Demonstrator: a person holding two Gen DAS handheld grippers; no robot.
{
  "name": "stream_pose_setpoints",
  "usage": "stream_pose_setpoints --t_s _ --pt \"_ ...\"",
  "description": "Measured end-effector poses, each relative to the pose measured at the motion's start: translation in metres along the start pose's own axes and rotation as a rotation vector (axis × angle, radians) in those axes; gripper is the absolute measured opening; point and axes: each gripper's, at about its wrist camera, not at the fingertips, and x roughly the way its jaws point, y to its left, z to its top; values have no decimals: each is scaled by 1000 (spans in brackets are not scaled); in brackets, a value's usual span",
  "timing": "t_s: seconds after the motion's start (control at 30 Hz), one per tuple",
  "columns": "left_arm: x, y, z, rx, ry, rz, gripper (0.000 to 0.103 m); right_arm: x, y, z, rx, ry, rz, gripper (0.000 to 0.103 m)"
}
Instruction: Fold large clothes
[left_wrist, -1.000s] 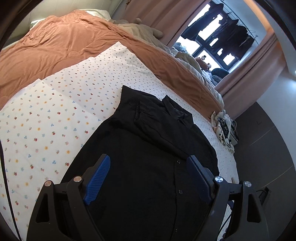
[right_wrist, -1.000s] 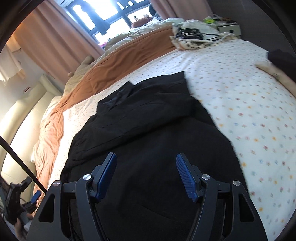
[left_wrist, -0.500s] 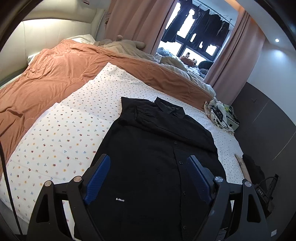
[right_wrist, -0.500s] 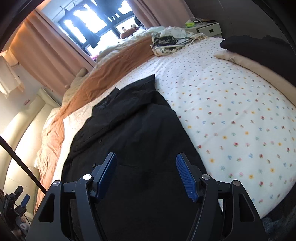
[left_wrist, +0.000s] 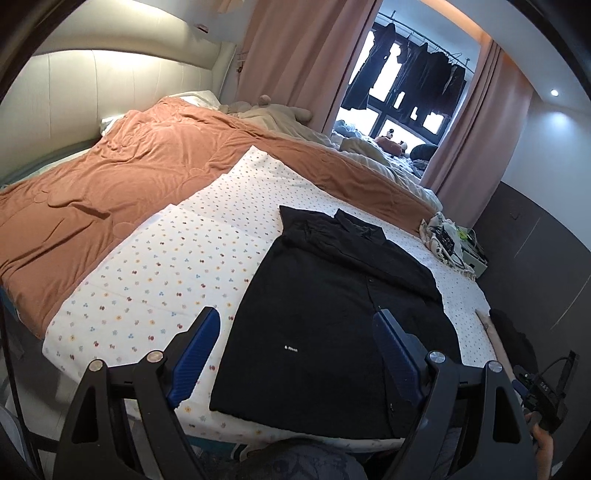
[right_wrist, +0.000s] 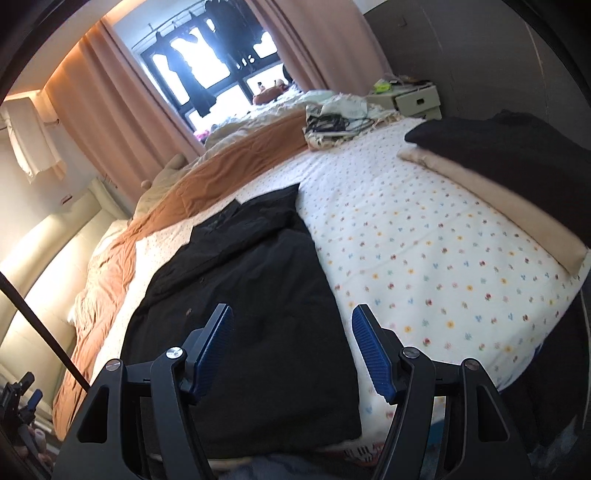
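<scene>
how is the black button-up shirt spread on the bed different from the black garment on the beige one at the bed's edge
The black button-up shirt lies spread long with collar and buttons showing; the black folded garment is a compact bundle with no details visible. The shirt rests directly on the white flower-dotted sheet; the bundle sits on a beige folded garment. The shirt lies between the open right gripper fingers; the bundle is off to the right. Both are black cloth.

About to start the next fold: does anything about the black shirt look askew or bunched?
The black shirt lies flat on the floral sheet, sleeves folded in. Only the fabric below the collar looks slightly rumpled. Both hand-held grippers are open, clear of it.
</scene>
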Motion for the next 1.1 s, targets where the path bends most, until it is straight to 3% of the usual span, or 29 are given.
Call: stream_pose_setpoints --t_s 0.2,0.47,0.53,0.67,0.97,1.1 --pt "-12 7 -26 26 34 -21 86 -15 -6 -9 -49 66 1 65" --pt "-21 28 -57 22 58 -5 86 -23 -12 -33 -23 110 0 65" --pt "-24 34 -63 5 49 -10 86 -18 -17 -42 9 148 9 65" --pt "-19 46 -74 -18 88 -11 86 -7 -25 -52 81 178 40 85" --pt "1 67 -85 -71 141 -14 86 31 -35 -65 217 254 135 86" --pt "14 75 -87 -111 173 -42 86 44 -51 -66 310 247 223 86"
